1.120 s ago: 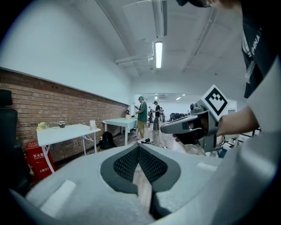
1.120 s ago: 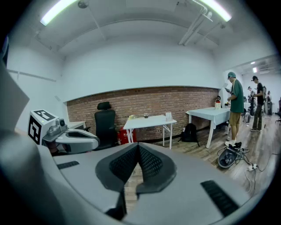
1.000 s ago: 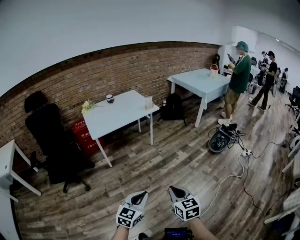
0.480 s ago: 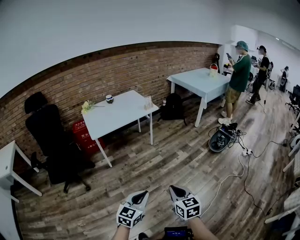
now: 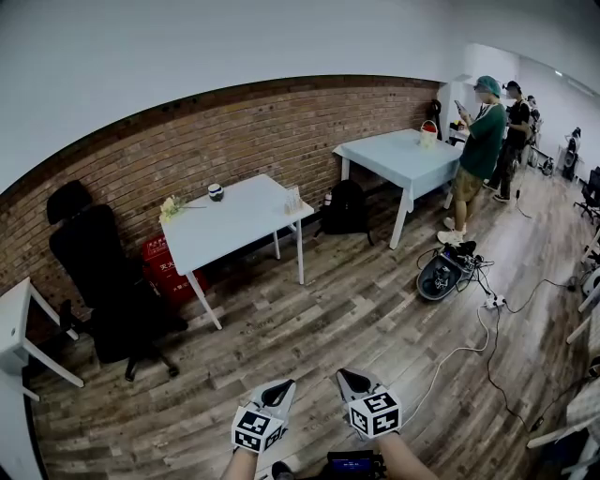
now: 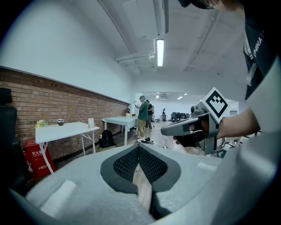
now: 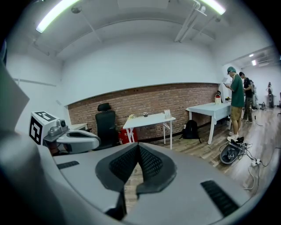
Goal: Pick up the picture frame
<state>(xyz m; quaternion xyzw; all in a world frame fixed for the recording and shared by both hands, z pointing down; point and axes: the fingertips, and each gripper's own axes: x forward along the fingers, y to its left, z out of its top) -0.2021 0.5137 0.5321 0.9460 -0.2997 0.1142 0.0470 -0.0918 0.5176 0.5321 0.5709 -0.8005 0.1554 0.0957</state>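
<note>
Wood floor [image 5: 356, 309] lies open before left hand-held gripper [image 5: 284, 386] and right hand-held gripper [image 5: 345, 377], both shut, empty.

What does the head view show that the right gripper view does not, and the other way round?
Only the head view: the left hand-held gripper and the right hand-held gripper side by side, seen from above. Only the right gripper view: the ceiling lamp and its own jaws close up, shut on nothing. Both: the brick wall, the white table, the black chair and the person in green.
</note>
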